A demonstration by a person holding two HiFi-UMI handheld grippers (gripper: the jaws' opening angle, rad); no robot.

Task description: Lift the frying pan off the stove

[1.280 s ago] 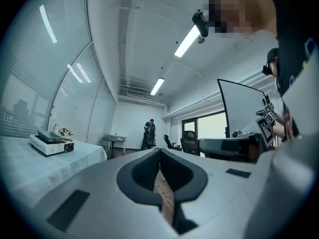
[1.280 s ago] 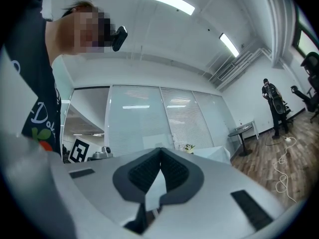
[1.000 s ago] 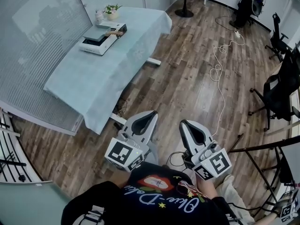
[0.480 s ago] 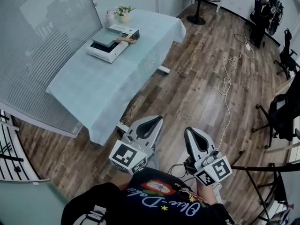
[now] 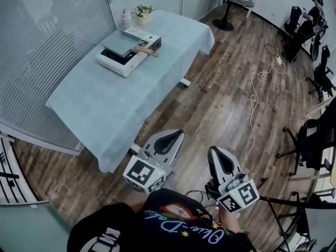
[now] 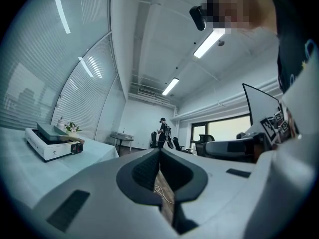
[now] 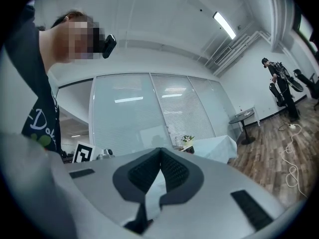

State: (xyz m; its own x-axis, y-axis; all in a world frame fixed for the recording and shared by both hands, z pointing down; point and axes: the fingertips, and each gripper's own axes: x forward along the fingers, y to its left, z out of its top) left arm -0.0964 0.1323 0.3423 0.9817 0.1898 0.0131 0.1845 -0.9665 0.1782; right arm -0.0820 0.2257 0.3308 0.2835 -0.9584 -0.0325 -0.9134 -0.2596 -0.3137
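Long table (image 5: 100,104) under a pale blue cloth, white portable stove (image 5: 118,64) towards its far end, small potted plant (image 5: 142,14) and bottle (image 5: 126,19) (both by the far edge), wood-plank floor (image 5: 210,109) underneath.

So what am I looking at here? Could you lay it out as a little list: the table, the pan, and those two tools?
Table: draped in a pale cloth
Stove: white, on the table's far end
Frying pan: grey, sitting on the stove, untouched
Potted plant: beyond the stove
Left gripper: shut, empty, well short of the table
Right gripper: shut, empty, well short of the table
Lifting: not yet begun
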